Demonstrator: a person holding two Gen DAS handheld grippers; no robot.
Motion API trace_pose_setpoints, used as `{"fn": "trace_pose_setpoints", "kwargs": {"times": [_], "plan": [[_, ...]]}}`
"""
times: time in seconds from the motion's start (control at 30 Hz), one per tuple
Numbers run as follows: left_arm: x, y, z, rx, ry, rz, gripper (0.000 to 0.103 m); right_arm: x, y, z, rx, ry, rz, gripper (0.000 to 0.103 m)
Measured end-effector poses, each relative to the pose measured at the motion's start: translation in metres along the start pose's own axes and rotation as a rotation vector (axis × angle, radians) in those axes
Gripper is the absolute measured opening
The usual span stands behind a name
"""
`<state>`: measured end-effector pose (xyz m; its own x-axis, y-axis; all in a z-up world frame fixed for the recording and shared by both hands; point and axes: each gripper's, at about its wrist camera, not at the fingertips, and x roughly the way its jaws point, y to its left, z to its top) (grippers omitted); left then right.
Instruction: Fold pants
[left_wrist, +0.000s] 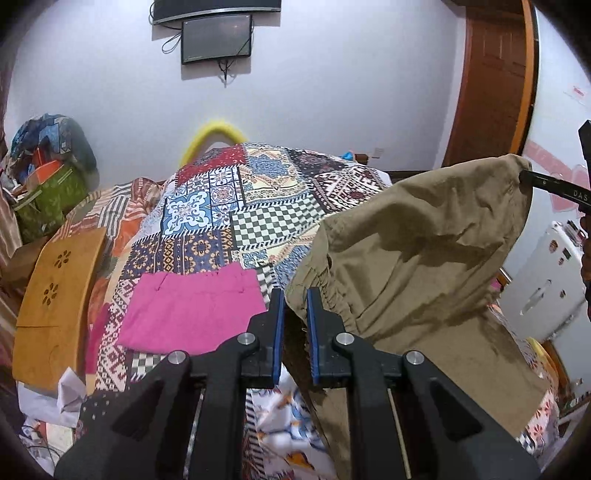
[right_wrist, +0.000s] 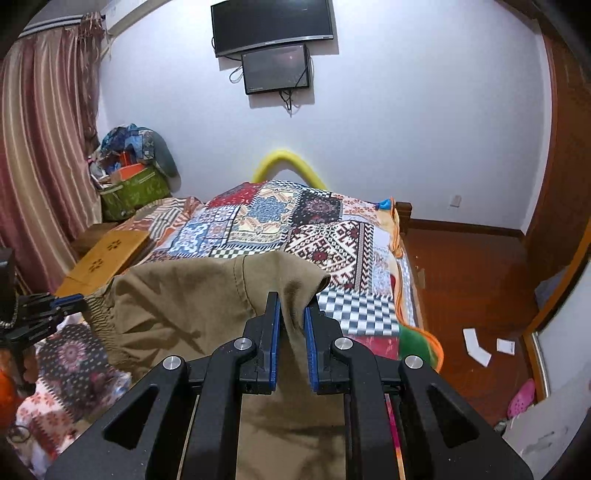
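Observation:
Khaki pants (left_wrist: 417, 266) hang in the air above the bed, held by the waistband at both ends. My left gripper (left_wrist: 295, 299) is shut on the elastic waistband corner at its fingertips. My right gripper (right_wrist: 292, 306) is shut on the other waistband corner, with cloth bunched between its blue pads (right_wrist: 274, 332). In the left wrist view the right gripper (left_wrist: 543, 182) shows at the far right, pinching the cloth. In the right wrist view the left gripper (right_wrist: 62, 302) shows at the left edge, holding the pants (right_wrist: 184, 306).
A patchwork bedspread (left_wrist: 229, 206) covers the bed. Folded pink pants (left_wrist: 192, 310) lie on it at the near left. A wooden lap table (left_wrist: 55, 306) sits on the bed's left side. A full green bag (right_wrist: 133, 188) stands by the wall. The wooden floor (right_wrist: 469, 288) is on the right.

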<state>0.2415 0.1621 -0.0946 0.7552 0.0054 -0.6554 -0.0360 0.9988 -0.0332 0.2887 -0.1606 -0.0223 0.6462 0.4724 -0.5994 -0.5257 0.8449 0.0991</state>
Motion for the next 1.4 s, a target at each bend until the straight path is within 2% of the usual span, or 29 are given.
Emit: {"fn": "trace_pose_setpoints", "kwargs": {"times": [0.33,0.57,0.97,1.17,1.4], "plan": [[-0.049,-0.035,-0.029,0.05,-0.012,-0.029,0.011,-0.052,0.015,-0.041,-0.012,0.002,0.015,0.008],[-0.069,-0.052,-0.056,0.07,0.01,-0.046,0.011,-0.067,0.009,-0.076,0.053,0.034,0.02,0.009],[-0.069,-0.059,-0.116,0.069,0.104,-0.029,0.011,-0.083,-0.003,-0.152,0.145,0.15,-0.022,0.008],[-0.063,-0.058,-0.145,0.067,0.151,-0.027,0.011,-0.075,-0.007,-0.191,0.189,0.244,-0.037,0.009],[-0.056,-0.056,-0.166,0.057,0.189,-0.022,0.011,-0.065,-0.01,-0.216,0.199,0.327,-0.062,0.008]]}}
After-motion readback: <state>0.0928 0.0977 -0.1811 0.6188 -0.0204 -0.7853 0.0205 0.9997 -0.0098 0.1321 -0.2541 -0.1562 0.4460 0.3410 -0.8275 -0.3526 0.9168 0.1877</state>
